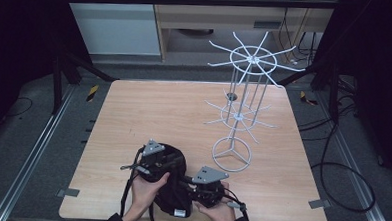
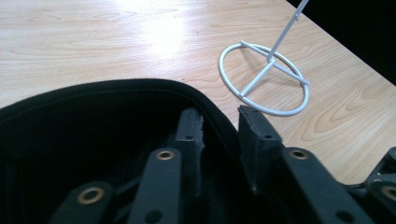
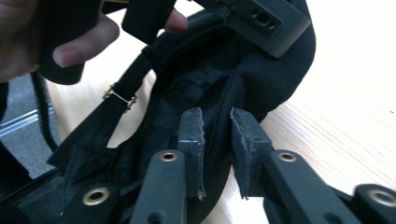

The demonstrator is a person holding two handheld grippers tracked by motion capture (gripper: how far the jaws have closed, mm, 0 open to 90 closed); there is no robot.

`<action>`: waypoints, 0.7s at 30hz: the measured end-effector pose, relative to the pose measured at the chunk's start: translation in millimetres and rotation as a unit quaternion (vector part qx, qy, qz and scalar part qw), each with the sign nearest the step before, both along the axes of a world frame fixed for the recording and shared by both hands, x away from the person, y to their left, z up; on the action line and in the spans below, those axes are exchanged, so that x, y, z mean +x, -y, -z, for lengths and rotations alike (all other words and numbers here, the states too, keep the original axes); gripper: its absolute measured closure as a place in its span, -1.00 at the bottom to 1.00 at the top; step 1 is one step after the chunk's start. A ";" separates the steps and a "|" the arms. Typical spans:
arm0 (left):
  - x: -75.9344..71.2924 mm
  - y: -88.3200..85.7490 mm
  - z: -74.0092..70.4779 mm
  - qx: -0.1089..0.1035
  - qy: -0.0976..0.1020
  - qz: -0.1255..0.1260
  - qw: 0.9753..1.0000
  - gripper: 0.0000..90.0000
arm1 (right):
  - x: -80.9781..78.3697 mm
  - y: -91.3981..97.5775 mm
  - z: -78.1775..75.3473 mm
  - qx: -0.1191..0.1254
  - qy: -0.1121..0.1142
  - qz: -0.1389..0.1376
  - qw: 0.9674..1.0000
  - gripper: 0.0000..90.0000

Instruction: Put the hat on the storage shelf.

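Observation:
A black fabric bag [image 1: 170, 197] with straps lies near the table's front edge, between a person's two hands. My left gripper [image 1: 173, 163] comes in over the bag's left side. In the left gripper view its jaws straddle the bag's padded rim [image 2: 140, 86], and my left gripper [image 2: 220, 126] is shut on it. My right gripper [image 1: 187, 182] reaches in from the right. In the right gripper view a ridge of the bag's fabric [image 3: 261, 79] fills the gap where my right gripper [image 3: 217, 128] is shut on it. A strap with a metal buckle [image 3: 120, 97] hangs to the left.
A tall white wire display rack [image 1: 245, 87] with spoked tiers stands at the table's right middle on a ring base [image 1: 231, 154], just right of the bag; the ring base [image 2: 264, 77] is close ahead in the left gripper view. The wooden table [image 1: 154, 113] lies bare at the left and back.

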State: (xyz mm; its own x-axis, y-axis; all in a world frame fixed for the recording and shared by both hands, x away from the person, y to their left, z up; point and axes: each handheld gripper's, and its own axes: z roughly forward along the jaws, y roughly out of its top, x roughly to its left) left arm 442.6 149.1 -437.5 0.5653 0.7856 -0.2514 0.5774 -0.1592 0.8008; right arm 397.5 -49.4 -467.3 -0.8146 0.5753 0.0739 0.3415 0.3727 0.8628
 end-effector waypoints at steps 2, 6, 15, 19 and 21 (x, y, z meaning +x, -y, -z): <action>-1.1 -1.5 -1.0 -0.004 0.002 0.001 1.000 0.70 | -1.3 1.3 -1.9 0.008 -0.001 -0.007 1.000 0.58; -5.8 -4.7 -6.8 -0.017 0.008 0.013 1.000 0.78 | -5.8 8.3 -7.7 0.032 0.002 -0.018 0.999 0.42; -19.3 -12.6 -31.0 -0.045 0.043 0.036 0.997 0.85 | -5.7 39.9 -12.3 0.059 0.005 0.013 0.998 0.28; -25.6 -15.7 -43.1 -0.060 0.063 0.051 0.995 0.86 | -2.5 40.7 -8.2 0.055 0.002 0.021 0.998 0.19; -29.0 -16.0 -48.3 -0.069 0.071 0.058 0.993 0.86 | -2.1 39.3 -7.2 0.055 0.003 0.020 0.998 0.15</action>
State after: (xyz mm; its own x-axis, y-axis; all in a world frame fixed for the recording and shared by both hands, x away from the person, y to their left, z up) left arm 413.6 165.2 -389.2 0.6884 0.6762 -0.2625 0.4403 -0.1019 0.8921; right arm 395.4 -88.7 -460.1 -0.7915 0.5964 0.1335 0.3493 0.2623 0.8995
